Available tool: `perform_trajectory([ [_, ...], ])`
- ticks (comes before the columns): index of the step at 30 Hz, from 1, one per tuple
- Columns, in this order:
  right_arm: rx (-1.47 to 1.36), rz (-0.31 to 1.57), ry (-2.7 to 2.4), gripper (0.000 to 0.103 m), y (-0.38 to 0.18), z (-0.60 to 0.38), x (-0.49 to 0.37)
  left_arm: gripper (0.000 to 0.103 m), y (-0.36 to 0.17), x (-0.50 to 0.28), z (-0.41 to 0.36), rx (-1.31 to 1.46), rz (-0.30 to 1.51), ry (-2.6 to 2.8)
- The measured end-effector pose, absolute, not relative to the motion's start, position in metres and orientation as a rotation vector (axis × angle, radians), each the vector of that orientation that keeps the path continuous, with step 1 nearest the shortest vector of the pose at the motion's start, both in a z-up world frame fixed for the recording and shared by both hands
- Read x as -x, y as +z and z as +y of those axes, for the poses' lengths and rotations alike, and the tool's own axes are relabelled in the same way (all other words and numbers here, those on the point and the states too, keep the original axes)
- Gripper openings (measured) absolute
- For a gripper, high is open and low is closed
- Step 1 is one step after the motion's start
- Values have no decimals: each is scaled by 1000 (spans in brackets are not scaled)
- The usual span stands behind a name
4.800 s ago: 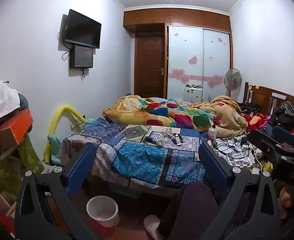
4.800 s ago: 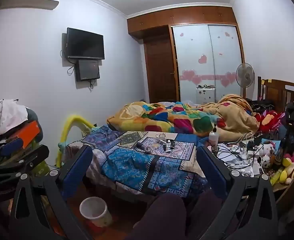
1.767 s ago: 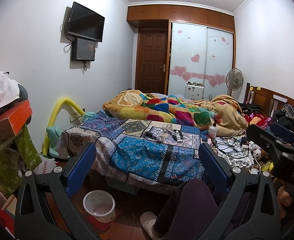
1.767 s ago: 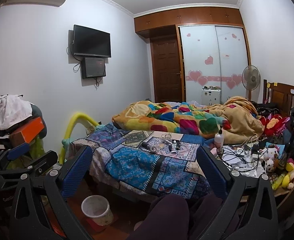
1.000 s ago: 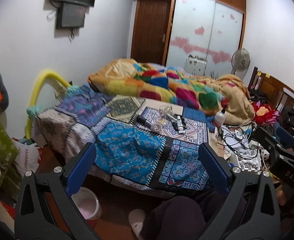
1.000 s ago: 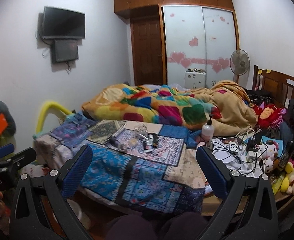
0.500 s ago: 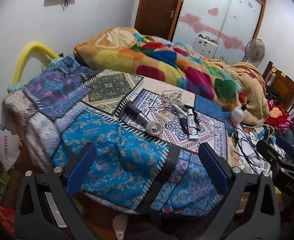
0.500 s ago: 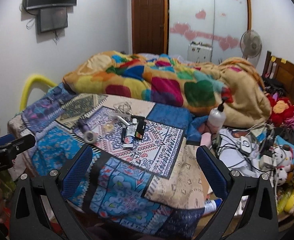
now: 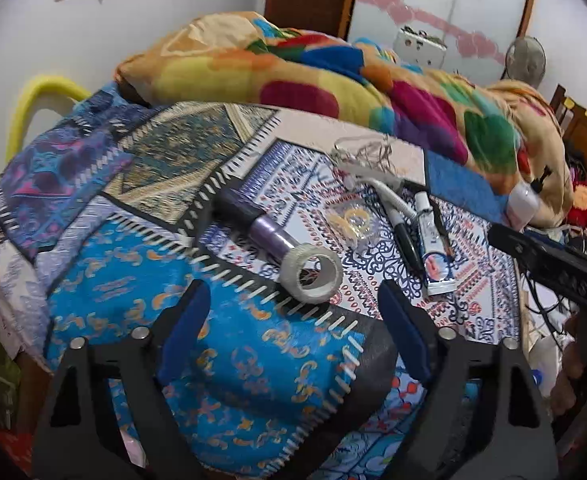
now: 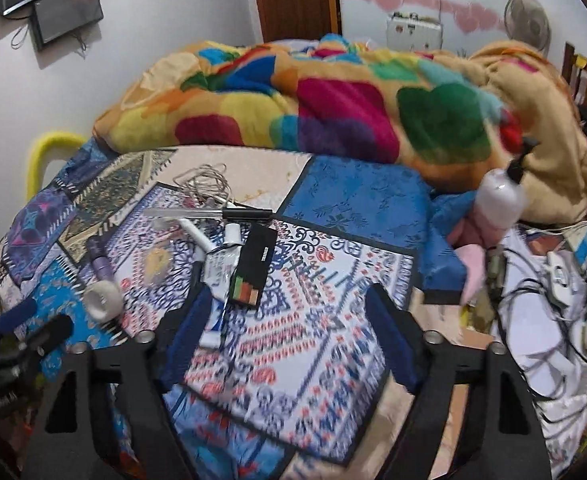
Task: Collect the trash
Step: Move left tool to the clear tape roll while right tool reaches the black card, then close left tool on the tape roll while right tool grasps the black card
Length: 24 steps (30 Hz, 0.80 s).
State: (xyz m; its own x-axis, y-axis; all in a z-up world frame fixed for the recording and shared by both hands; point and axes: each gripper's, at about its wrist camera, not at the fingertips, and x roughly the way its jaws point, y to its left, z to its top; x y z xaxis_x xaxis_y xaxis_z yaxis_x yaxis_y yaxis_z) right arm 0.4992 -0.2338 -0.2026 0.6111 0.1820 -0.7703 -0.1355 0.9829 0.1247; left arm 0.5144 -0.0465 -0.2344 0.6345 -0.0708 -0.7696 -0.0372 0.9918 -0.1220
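Small items lie on the patterned bedspread [image 9: 133,288]: a roll of tape [image 9: 311,266], a purple tube [image 9: 261,226], a clear wrapper [image 9: 351,222], a black pen [image 9: 403,234], a squeezed white tube [image 9: 433,248] and tangled wire [image 9: 367,150]. My left gripper [image 9: 291,330] is open and empty, just short of the tape roll. My right gripper [image 10: 289,330] is open and empty, over the bedspread beside a black box [image 10: 255,266], the white tube [image 10: 217,268] and the tape roll [image 10: 103,300].
A colourful quilt [image 9: 333,80] is heaped at the back of the bed. A pump bottle [image 10: 501,192] and a tangle of cables and chargers [image 10: 553,280] lie at the right. A yellow foam arch [image 9: 33,100] stands at the left.
Both grippers have moved forward and down toward the bed; the items on the bedspread now fill the views. The floor and bucket have dropped out of sight.
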Motion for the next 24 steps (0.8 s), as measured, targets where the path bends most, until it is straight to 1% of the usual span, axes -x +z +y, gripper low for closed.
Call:
perform_trajectory([
  [1, -59, 909, 189, 63, -208, -233, -506, 80, -238, -517, -47, 129, 888, -20],
  [3, -71, 940, 212, 55, -217, -230, -517, 73, -245, -523, -50, 134, 895, -29],
  [4, -76, 952, 221, 52, -220, -230, -523, 71, -249, -526, -50, 134, 899, -34],
  [6, -89, 976, 248, 50, -228, -224, -531, 63, -253, -530, -52, 129, 901, -33],
  [8, -91, 982, 270, 47, -232, -221, -535, 59, -257, -533, -52, 128, 901, -28],
  [10, -88, 981, 271, 42, -234, -220, -539, 59, -260, -536, -51, 138, 901, -29],
  [11, -85, 976, 274, 41, -235, -218, -540, 58, -261, -537, -50, 146, 904, -28],
  [15, -63, 960, 273, 34, -234, -218, -542, 47, -263, -542, -53, 156, 900, -28],
  [17, -58, 957, 271, 33, -234, -219, -542, 42, -264, -542, -55, 152, 896, -26],
  [19, -30, 951, 244, 30, -235, -220, -544, 41, -264, -542, -58, 147, 888, -23],
  [24, -24, 975, 270, 30, -239, -225, -543, 40, -264, -540, -63, 151, 882, -34],
])
